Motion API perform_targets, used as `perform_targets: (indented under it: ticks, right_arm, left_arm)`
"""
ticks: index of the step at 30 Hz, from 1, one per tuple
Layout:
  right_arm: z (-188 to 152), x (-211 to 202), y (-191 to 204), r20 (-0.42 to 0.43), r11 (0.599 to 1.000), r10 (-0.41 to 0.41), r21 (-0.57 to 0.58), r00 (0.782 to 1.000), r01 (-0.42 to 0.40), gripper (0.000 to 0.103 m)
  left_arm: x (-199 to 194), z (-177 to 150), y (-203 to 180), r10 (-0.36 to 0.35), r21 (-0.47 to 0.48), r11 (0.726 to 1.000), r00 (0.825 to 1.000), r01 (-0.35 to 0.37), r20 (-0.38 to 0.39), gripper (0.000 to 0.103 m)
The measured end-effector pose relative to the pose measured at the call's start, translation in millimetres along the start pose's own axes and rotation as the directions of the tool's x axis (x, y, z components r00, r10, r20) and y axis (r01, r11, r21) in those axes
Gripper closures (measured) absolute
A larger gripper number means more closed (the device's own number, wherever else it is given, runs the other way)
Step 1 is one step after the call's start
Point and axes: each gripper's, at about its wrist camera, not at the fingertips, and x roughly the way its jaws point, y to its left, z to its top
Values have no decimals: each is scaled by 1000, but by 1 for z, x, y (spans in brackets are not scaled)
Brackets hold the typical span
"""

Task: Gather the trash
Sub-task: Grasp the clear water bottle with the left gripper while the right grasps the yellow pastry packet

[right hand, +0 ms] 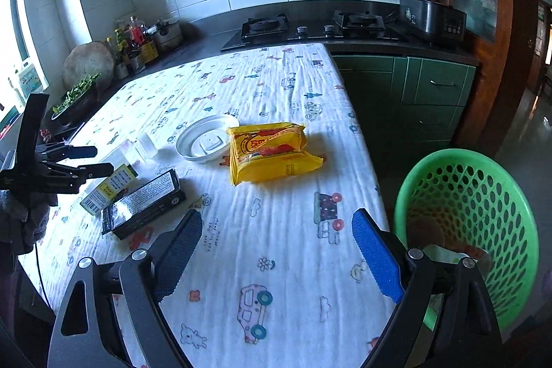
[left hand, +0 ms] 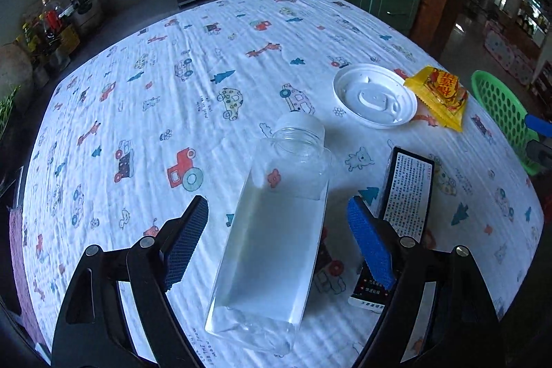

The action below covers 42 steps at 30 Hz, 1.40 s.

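The left gripper [left hand: 277, 240] hangs with its jaws spread wide on either side of a clear plastic bottle [left hand: 276, 230] lying on the cartoon-print tablecloth [left hand: 138, 92], neither pad touching it. The bottle, white cap [left hand: 301, 123] pointing away, serves as the marker: just to its right lies a black printed box [left hand: 407, 195]; beyond the cap to the right sit a white plastic lid [left hand: 374, 95] and, touching that lid, a yellow snack wrapper [left hand: 438, 95]. The right gripper [right hand: 276, 256] hovers likewise spread and empty over bare cloth, well right of the bottle, beside a green perforated basket [right hand: 483, 212] at the table's edge.
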Motion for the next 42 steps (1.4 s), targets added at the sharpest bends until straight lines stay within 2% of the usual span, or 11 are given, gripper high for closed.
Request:
perform_targets:
  ticks: [8, 15, 19, 30, 35, 42]
  right_arm:
    - [10, 22, 2, -34, 1000, 9, -6, 999, -9, 17]
    - [27, 47, -1, -68, 1000, 13, -5, 998, -13, 17]
    - [37, 66, -2, -88, 1000, 14, -19, 996, -16, 17]
    - [60, 113, 6, -157, 996, 40, -73, 987, -52, 14]
    - [62, 131, 5, -185, 995, 25, -90, 982, -42, 14]
    - [63, 131, 0, -195, 994, 25, -102, 980, -46, 11]
  left_arm:
    - [20, 5, 0, -1, 25, 1000, 1000, 2, -29, 22]
    - [30, 4, 2, -18, 13, 1000, 999, 18, -43, 30]
    - [35, 3, 0, -28, 25, 999, 998, 29, -55, 40]
    - [35, 2, 1, -45, 43, 998, 998, 47, -45, 43]
    - [34, 2, 2, -55, 45, 997, 997, 57, -50, 43]
    - [35, 3, 3, -69, 42, 997, 996, 71, -54, 43]
